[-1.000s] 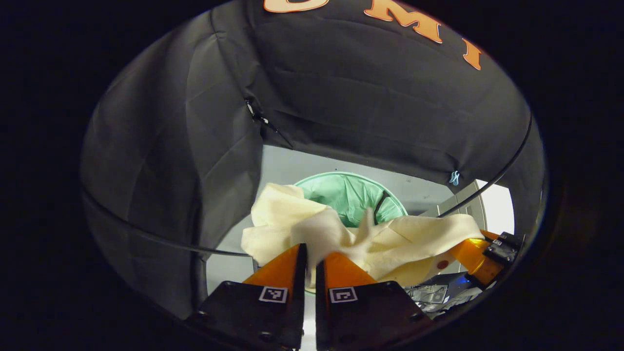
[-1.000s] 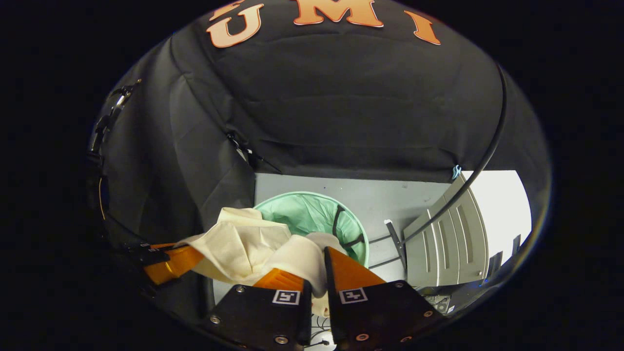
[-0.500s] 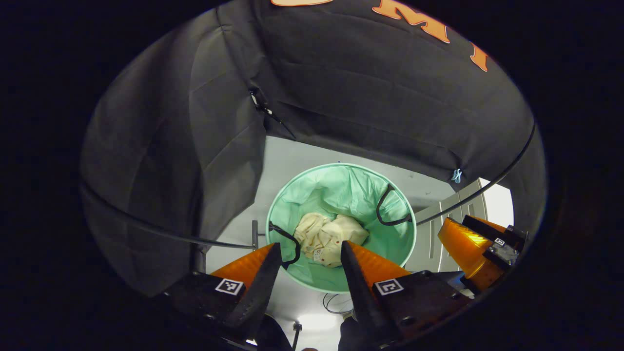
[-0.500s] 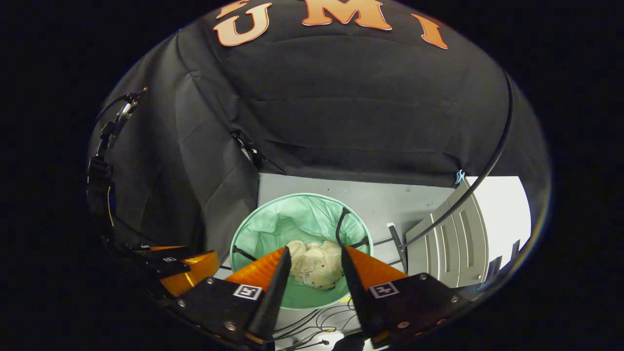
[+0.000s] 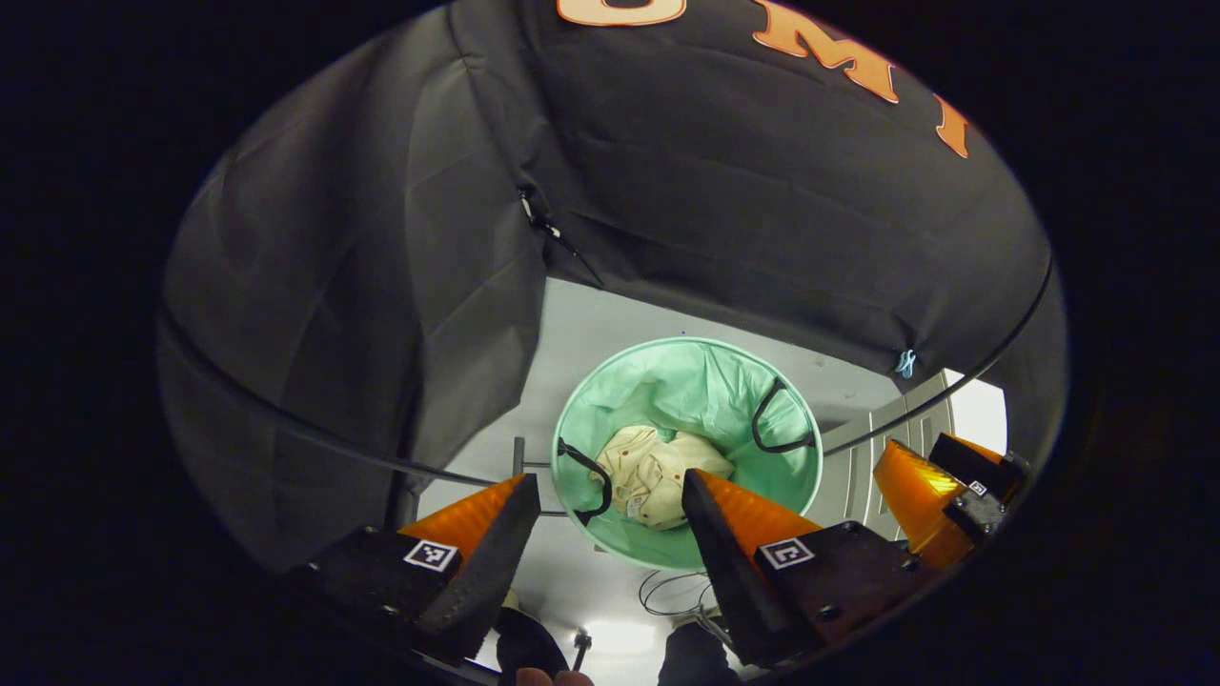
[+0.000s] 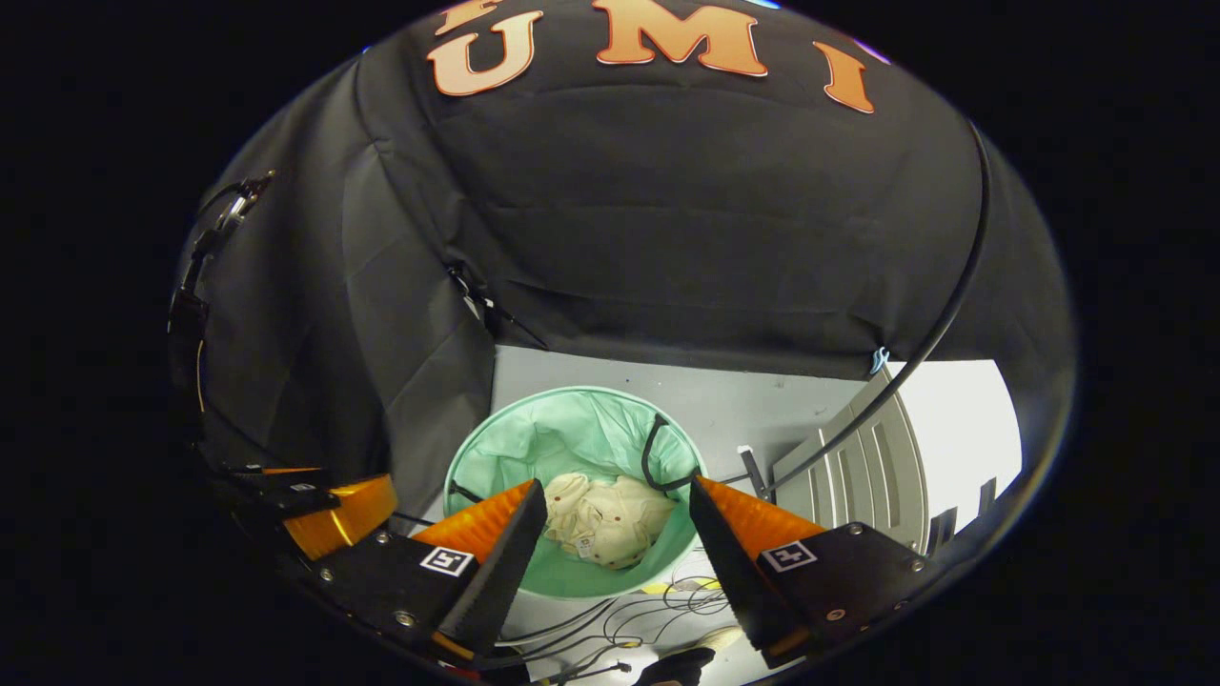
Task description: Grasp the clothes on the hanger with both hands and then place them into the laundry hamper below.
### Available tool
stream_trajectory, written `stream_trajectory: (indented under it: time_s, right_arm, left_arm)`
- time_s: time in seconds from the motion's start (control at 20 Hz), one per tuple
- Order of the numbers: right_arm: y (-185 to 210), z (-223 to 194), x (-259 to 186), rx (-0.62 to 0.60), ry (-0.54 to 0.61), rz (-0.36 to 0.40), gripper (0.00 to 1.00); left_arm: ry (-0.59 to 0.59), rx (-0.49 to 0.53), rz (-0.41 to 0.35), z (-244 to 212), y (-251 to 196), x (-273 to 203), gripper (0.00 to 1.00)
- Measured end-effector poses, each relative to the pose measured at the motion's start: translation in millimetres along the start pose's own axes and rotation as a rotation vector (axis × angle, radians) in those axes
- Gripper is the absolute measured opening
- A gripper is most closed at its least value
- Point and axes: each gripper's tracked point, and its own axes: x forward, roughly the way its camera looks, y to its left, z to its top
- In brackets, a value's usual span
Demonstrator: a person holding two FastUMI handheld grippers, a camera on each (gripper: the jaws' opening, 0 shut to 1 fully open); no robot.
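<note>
My left gripper [image 5: 605, 495] has its jaws spread wide with nothing between them, and it hangs above the laundry hamper [image 5: 610, 400]. My right gripper [image 6: 615, 505] is the same: jaws wide, holding nothing, looking straight down into the hamper [image 6: 496, 448]. The clothes [image 5: 658, 472] lie crumpled in a pale cream heap on the bottom of the hamper, clear of both sets of jaws; in the right gripper view the heap [image 6: 610, 524] sits toward the near side of the basket's floor, and small dark dots show on the fabric. The hamper is round, mint green, with two black loop handles [image 5: 777, 419] at opposite sides of its rim, and it stands on the grey floor [image 6: 743, 400]. From the left gripper view I see the other gripper [image 5: 939, 495] off by the right edge. Loose cables [image 6: 610, 619] lie on the floor just beside the hamper's near rim. A grey panelled cabinet [image 6: 882, 476] stands on the floor to the right of the hamper
</note>
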Motion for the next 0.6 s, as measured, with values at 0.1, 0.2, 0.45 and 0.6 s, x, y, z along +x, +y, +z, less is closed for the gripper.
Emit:
stream_trajectory:
  time_s: [0.1,0.2,0.45,0.6]
  right_arm:
    - [0,4,-9,-0.004,-0.013,-0.001,0.94]
    - [0,6,-20,-0.009,-0.023,-0.009,0.94]
    - [-15,6,-53,0.014,-0.081,-0.076,0.94]
    - [-10,-4,-74,0.065,-0.081,-0.068,0.94]
  left_arm:
    - [-0.02,-0.009,0.008,6,8,-13,0.99]
    - [-0.031,-0.017,0.005,9,12,-24,0.99]
    - [-0.062,-0.041,-0.007,5,15,-54,0.99]
    - [-0.078,-0.024,-0.028,-1,14,-74,1.0]
